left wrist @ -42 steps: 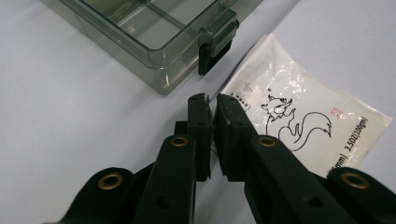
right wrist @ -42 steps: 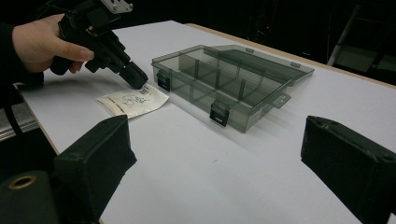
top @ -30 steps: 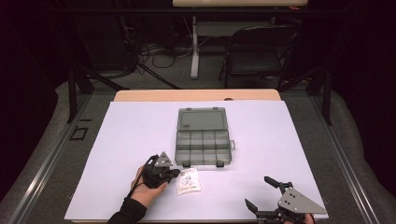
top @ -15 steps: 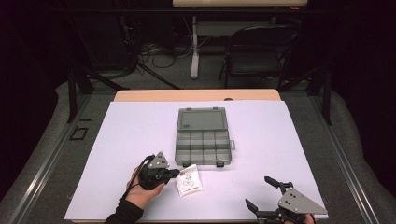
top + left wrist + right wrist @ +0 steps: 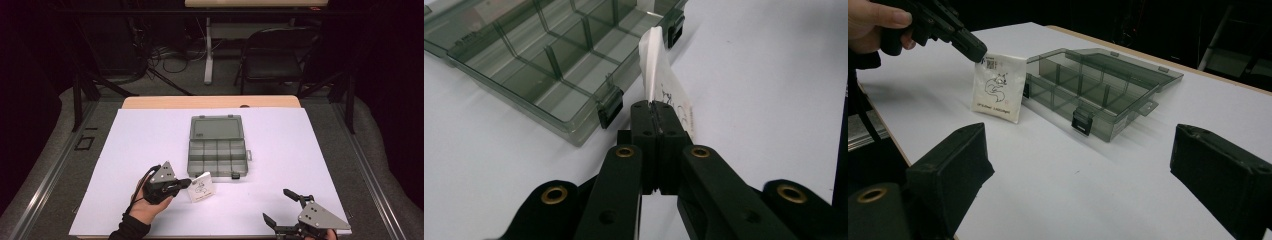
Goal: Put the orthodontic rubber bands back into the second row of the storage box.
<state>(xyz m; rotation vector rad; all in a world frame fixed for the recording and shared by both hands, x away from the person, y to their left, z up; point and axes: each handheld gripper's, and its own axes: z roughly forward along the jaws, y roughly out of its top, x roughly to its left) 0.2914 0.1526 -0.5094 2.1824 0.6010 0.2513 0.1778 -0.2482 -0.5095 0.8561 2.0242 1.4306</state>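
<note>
Left gripper (image 5: 186, 183) is pinching the white sachet (image 5: 201, 187) at its top edge, hanging it just off the compartment box's (image 5: 218, 150) 7 o'clock corner; right gripper (image 5: 282, 206), jaws spread, is idling over bare tabletop (image 5: 300, 145) at 5 o'clock.

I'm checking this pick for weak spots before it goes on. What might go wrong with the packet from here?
The left gripper pinches the white packet only by its top corner, so it may slip or swing loose. The packet hangs close to the open compartment box and might catch its front latch. The right gripper stands open, too far off to steady it.
</note>
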